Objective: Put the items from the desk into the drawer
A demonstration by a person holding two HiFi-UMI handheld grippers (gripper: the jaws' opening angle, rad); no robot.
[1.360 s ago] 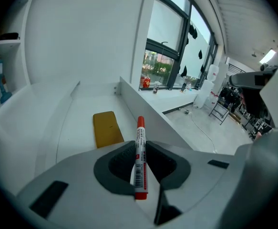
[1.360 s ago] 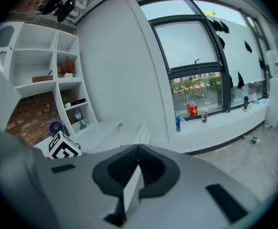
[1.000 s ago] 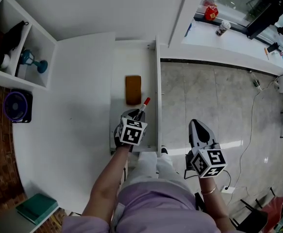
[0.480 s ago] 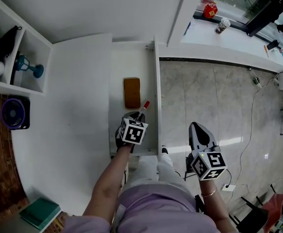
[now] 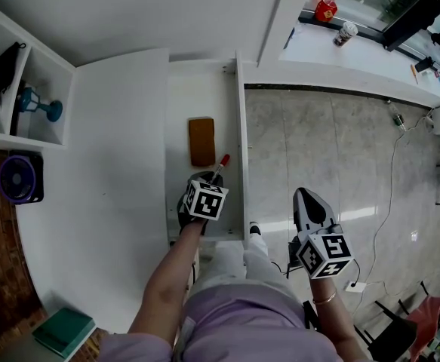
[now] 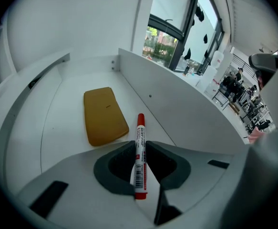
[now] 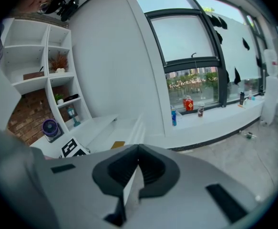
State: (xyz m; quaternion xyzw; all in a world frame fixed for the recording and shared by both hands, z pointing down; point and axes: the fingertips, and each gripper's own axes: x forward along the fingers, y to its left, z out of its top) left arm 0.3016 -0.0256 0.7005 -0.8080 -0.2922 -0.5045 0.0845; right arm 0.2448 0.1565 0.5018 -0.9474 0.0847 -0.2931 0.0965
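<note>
The left gripper [image 6: 139,144] is clamping its dark grey fingers [image 6: 112,168] on a slim white marker [image 6: 139,130] with a red cap. It is gripping the barrel near the tail, so the capped end is pointing out over the open white drawer [image 6: 177,113]. A flat mustard pad [image 6: 103,116] with rounded corners is lying on the drawer's smooth bottom just beyond. The right gripper [image 7: 138,149] is hovering over the grey tiled floor [image 5: 318,142], its fingers [image 7: 155,168] pressed together on nothing, well apart from the white counter [image 5: 106,164].

Drawer [image 5: 201,96] floor lies bare — save one brown pad [image 5: 201,141] (flat) midway.
</note>
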